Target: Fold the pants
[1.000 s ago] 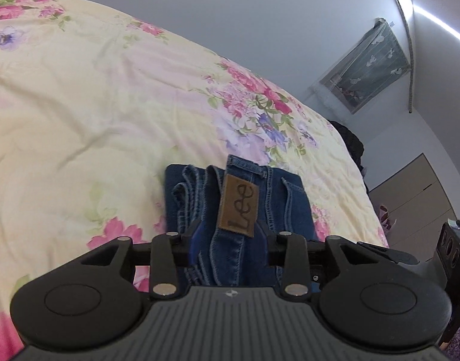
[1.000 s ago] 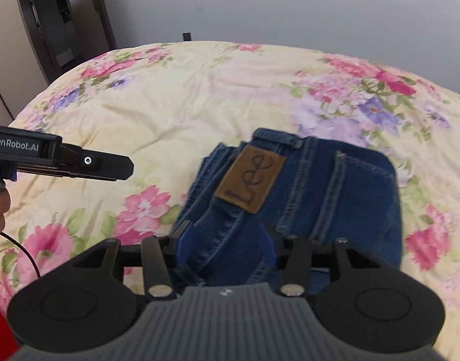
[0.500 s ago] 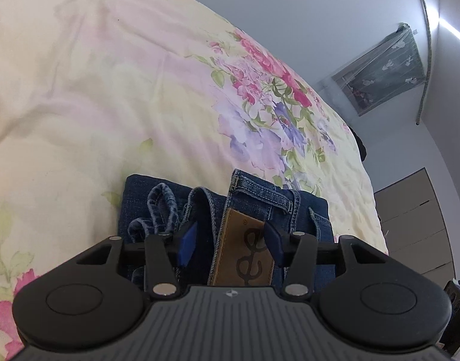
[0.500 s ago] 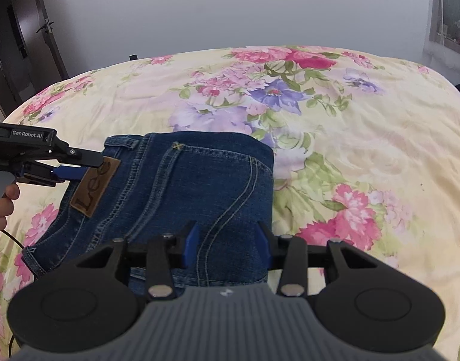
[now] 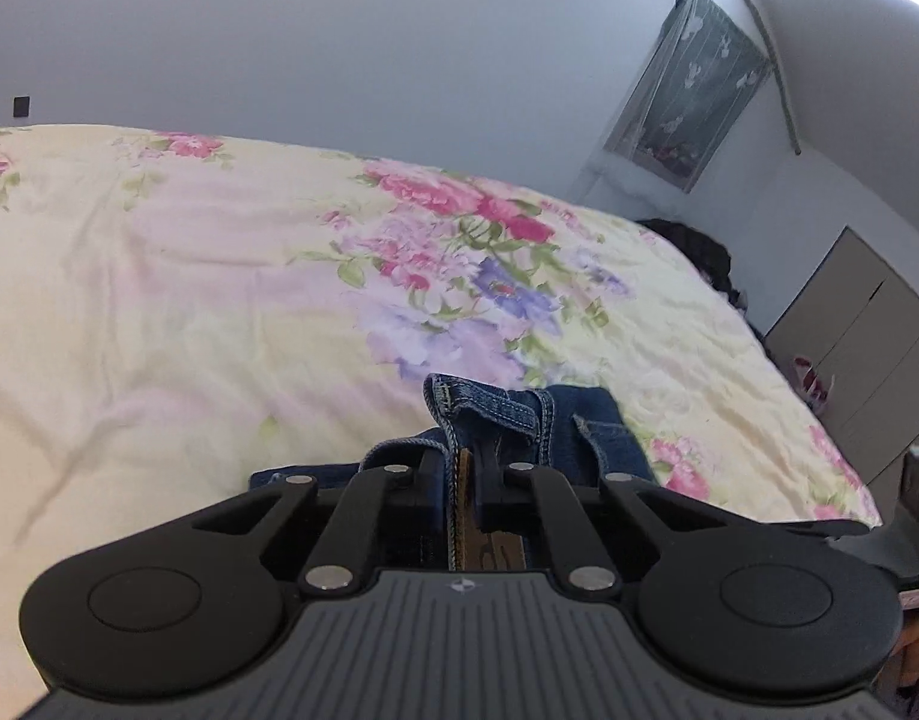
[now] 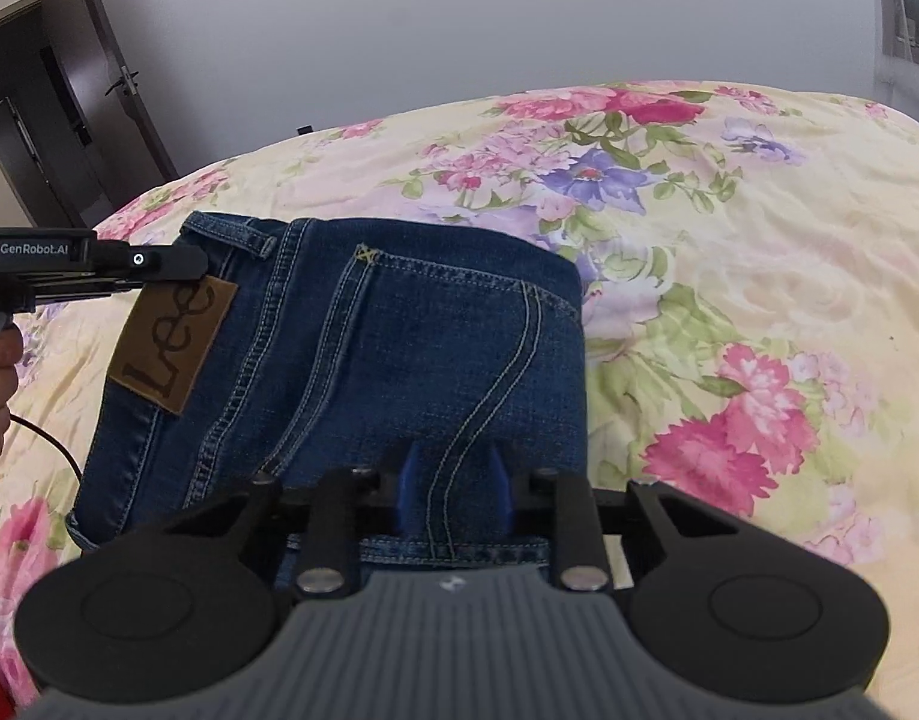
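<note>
On the floral bedspread [image 6: 759,240], both just-closing tongs pinch the jeans [image 6: 369,348], pad contact partly hidden.

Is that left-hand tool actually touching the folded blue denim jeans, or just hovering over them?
Touching. In the left wrist view, the left tool has just closed, pinching the folded blue denim jeans at the brown leather label on the waistband, with no gap.

Left wrist view sits low, right behind its fingers, skimming across the floral bed [image 5: 177,276] toward a far wall. Right wrist view tilts down, close over the folded jeans [image 6: 363,360]. The 2 views share jeans and bedspread.
</note>
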A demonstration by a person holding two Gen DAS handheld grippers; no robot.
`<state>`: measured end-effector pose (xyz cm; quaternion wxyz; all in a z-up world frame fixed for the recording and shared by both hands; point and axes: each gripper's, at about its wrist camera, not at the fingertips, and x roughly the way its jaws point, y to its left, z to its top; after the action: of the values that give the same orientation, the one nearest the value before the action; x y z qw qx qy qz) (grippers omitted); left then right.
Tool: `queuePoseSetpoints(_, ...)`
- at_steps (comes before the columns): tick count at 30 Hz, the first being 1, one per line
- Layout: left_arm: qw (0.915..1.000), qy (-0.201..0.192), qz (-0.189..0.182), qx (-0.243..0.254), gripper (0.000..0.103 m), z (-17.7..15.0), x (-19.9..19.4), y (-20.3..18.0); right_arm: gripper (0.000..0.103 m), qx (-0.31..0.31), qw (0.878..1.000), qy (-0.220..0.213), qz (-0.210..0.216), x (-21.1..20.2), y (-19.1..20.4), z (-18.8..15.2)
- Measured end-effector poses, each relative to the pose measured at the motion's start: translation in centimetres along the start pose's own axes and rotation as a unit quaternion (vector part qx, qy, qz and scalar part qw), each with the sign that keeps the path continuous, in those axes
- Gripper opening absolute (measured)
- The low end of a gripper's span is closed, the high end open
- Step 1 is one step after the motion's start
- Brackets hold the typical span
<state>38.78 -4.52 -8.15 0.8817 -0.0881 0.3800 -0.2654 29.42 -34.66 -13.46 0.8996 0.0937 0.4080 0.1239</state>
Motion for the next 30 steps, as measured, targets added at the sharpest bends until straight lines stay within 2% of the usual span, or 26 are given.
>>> queuePoseSetpoints(4, 0.9986, 0.031, 0.041, -0.009, 0.01, -1.7, 2.8, 2.8, 0.02, -0.013, 1.0, 0.015, -0.001, 2.0, 1.6, -0.6)
queuePoseSetpoints(7, 0.9976, 0.04, 0.04, -0.041, 0.01, -2.5, 4.6, 4.7, 0.02, -0.016, 0.999, 0.027, -0.016, 4.1, 2.1, -1.2)
queuePoseSetpoints(10, 0.9971, 0.05, 0.041, -0.041, 0.012, -3.1, 5.6, 5.5, 0.02, -0.017, 0.999, 0.045, -0.02, 5.7, 2.0, -1.4)
queuePoseSetpoints(14, 0.9957, 0.059, 0.044, -0.056, 0.021, -2.6, 5.1, 5.5, 0.02, -0.006, 0.998, 0.056, -0.019, 5.7, 1.7, -0.9)
queuePoseSetpoints(17, 0.9956, 0.051, 0.058, -0.054, 0.026, -2.2, 2.8, 4.2, 0.019, 0.01, 0.999, 0.045, -0.015, 3.7, 1.5, -0.3)
queuePoseSetpoints(19, 0.9958, 0.045, 0.078, -0.015, 0.029, -2.5, 0.9, 2.6, 0.02, 0.014, 0.999, 0.024, -0.021, 1.0, 1.3, -0.2)
queuePoseSetpoints(21, 0.9964, 0.043, 0.072, 0.014, 0.029, -3.4, -1.1, 1.1, 0.02, 0.0, 0.999, 0.017, -0.039, -1.4, 1.2, -0.7)
queuePoseSetpoints(24, 0.9965, 0.047, 0.062, 0.031, 0.029, -5.4, -3.4, -0.6, 0.02, -0.01, 0.999, 0.012, -0.049, -4.6, 1.2, -2.6)
queuePoseSetpoints(27, 0.9956, 0.052, 0.065, 0.042, 0.023, -7.7, -4.8, -1.7, 0.019, -0.008, 0.998, 0.008, -0.061, -6.2, 1.4, -5.2)
queuePoseSetpoints(30, 0.9924, 0.076, 0.084, 0.049, 0.014, -9.9, -4.6, -1.9, 0.018, 0.018, 0.998, 0.013, -0.061, -5.9, 1.3, -7.8)
